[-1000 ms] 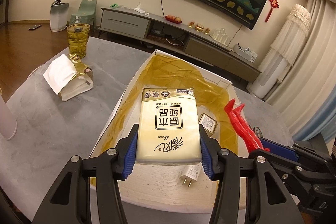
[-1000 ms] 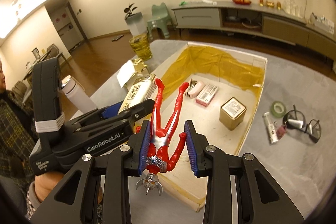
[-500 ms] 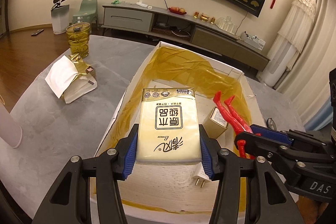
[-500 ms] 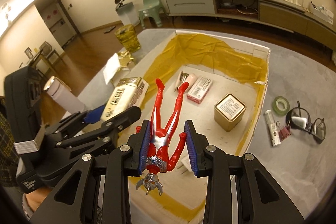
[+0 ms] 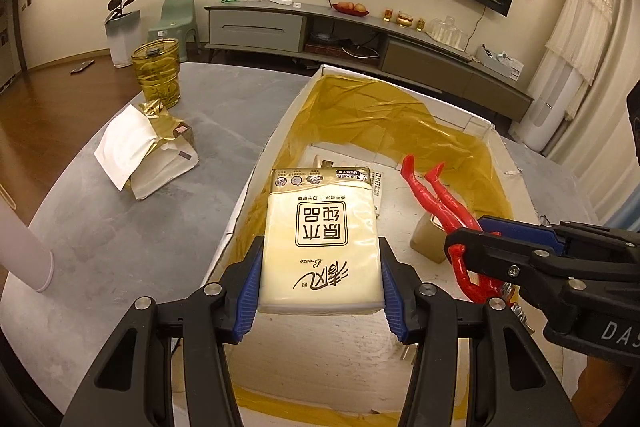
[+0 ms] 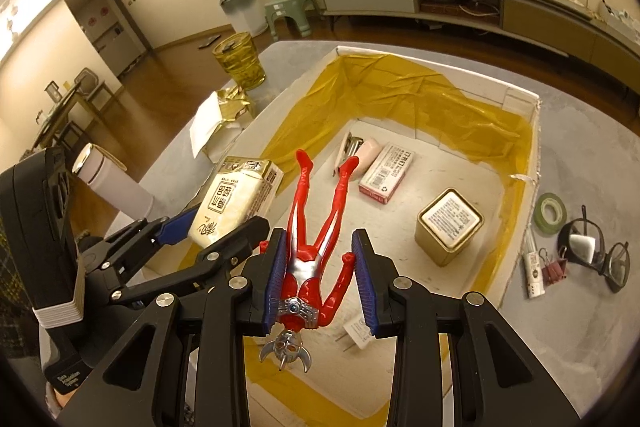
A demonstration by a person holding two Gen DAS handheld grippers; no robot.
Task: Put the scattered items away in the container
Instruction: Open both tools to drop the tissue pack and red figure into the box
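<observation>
While left hand-held gripper [image 5: 320,291] clamps tissue pack [image 5: 320,239], right [image 6: 320,283] seemingly pinches figure [image 6: 316,231].

A cream tissue pack [image 5: 320,243] (its print upside down) and a red-and-silver toy figure [image 6: 316,227], legs pointing forward, were held above the white box [image 6: 516,195] lined with yellow film.

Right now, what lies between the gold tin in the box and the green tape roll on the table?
The box's right wall with its yellow lining stands between the gold tin and the green tape roll; nothing else. The right wrist view shows it.
</observation>
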